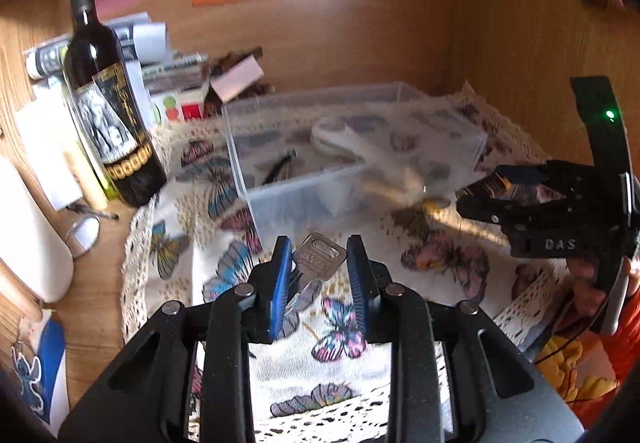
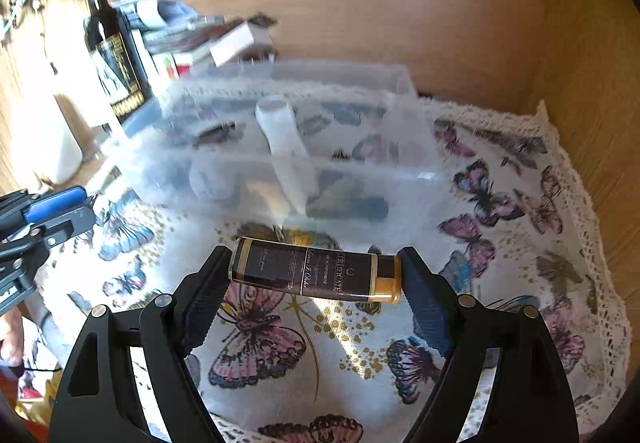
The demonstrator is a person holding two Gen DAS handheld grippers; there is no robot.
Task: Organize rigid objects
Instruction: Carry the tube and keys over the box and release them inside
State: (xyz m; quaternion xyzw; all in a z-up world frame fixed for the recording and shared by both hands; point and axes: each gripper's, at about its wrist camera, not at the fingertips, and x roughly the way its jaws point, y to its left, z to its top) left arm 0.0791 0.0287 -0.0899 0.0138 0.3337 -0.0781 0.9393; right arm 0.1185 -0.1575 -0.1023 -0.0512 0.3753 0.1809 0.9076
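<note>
— Start close in. What does the left gripper (image 1: pixel 320 267) have?

— A silver key (image 1: pixel 316 261), lying between its spread blue fingers (image 1: pixel 282 275). It leans against the left pad; the right one stands clear of it. Its square head points away toward the bin, the blade back toward the wrist, so its long axis runs along the fingers. I can't tell whether it rests on the butterfly cloth (image 1: pixel 336 339) or hangs just above.

— And the right gripper (image 2: pixel 316 275)?

— Pinching a dark bottle with a gold cap (image 2: pixel 316 273) end to end, base at one pad, cap at the other. Its long axis lies crosswise, spanning the jaws, above the cloth's near-middle.

— Where does everything go?

— My guess: the clear plastic bin (image 1: pixel 280 195), straight ahead of both grippers on the far half of the cloth, its near wall just beyond the key. A white tube (image 2: pixel 280 131) and something dark already lie inside.

— Which hand is nearer?

— The left, by the look of it; the key's head nearly reaches the bin's near corner. The right must lift its bottle over the near wall, held level I'd judge, since it spans wide.
</note>
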